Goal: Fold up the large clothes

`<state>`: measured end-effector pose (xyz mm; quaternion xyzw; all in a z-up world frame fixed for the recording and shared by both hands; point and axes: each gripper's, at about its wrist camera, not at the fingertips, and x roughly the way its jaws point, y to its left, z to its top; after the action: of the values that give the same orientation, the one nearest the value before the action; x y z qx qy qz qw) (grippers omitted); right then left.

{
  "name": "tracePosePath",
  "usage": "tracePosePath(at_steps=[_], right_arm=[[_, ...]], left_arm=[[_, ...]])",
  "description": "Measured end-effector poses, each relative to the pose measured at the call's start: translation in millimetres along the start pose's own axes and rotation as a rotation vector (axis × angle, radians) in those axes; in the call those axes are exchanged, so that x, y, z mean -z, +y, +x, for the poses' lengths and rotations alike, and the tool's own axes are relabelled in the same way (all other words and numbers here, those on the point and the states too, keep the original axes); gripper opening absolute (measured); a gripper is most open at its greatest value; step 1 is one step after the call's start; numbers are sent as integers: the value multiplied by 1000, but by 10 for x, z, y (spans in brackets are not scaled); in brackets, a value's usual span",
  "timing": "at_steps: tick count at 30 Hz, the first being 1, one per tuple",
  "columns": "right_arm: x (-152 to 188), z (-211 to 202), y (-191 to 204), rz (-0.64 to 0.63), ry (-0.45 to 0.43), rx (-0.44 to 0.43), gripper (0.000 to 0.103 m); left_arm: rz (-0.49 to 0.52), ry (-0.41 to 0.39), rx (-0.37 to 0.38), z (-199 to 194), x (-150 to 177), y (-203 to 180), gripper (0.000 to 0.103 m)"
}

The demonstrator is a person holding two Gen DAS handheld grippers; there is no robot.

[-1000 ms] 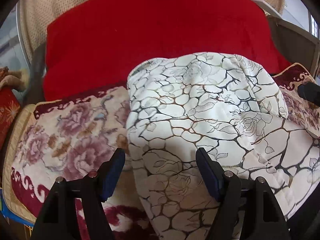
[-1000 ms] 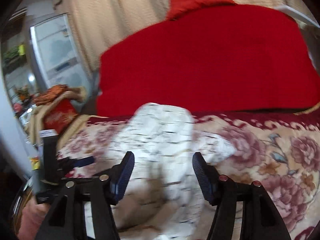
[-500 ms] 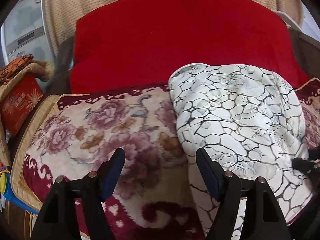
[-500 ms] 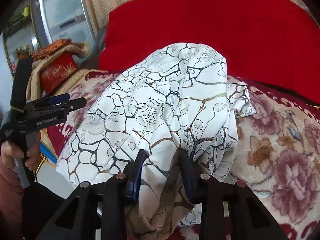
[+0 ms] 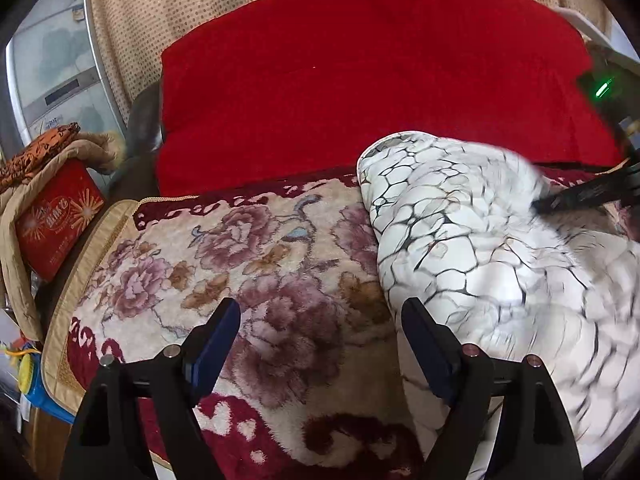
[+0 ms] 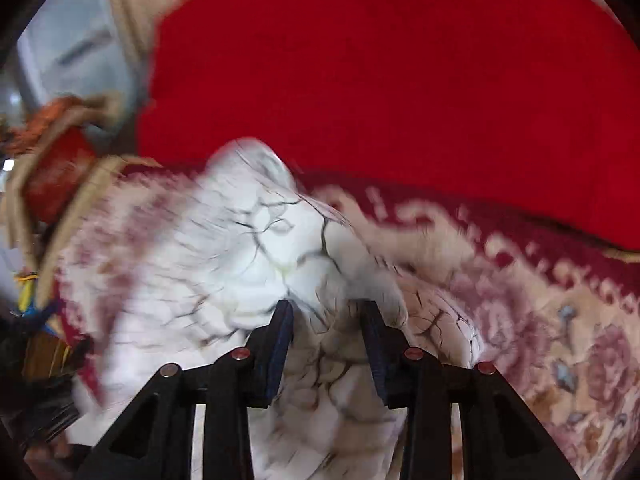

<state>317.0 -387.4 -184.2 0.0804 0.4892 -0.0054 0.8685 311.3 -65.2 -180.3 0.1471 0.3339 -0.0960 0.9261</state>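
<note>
Red plush fills the back of both views: we see a big red cushion [image 5: 360, 88] standing upright behind the seat, with dotted beige cloth [image 5: 168, 12] above and beside it. Below it lies a floral blanket [image 5: 248, 272], cream with mauve flowers and a dark red border, spread flat over the seat.

On that blanket, toward the right of our left wrist view, sits the garment [image 5: 472, 248], white with a dark cracked-line print, bunched into a rounded heap whose far edge lies at the foot of the cushion. Its right part is blurred. In our right wrist view the same garment [image 6: 256, 248] rises in front of the camera, also blurred, with the blanket [image 6: 540, 320] stretching off to the right.

Our right gripper [image 6: 326, 312] has its jaws drawn close and clamped on a fold of the garment, the cloth pinched between the blue pads. From the left view we see that gripper [image 5: 580, 196] only as a dark shape at the garment's right side.

Our left gripper [image 5: 320, 320] hovers over the blanket with its jaws wide apart, holding nothing; the right finger is just beside the garment's near edge.

At far left, a red box [image 5: 56, 216] sits under a folded tan cloth [image 5: 48, 152].
</note>
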Motion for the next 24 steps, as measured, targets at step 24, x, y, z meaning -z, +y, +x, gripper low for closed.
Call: tracePosePath(at_steps=[24], right_arm=[[1795, -3075, 447, 10, -536, -57, 76]], left_arm=[[-177, -232, -202, -2355, 225, -79, 90]])
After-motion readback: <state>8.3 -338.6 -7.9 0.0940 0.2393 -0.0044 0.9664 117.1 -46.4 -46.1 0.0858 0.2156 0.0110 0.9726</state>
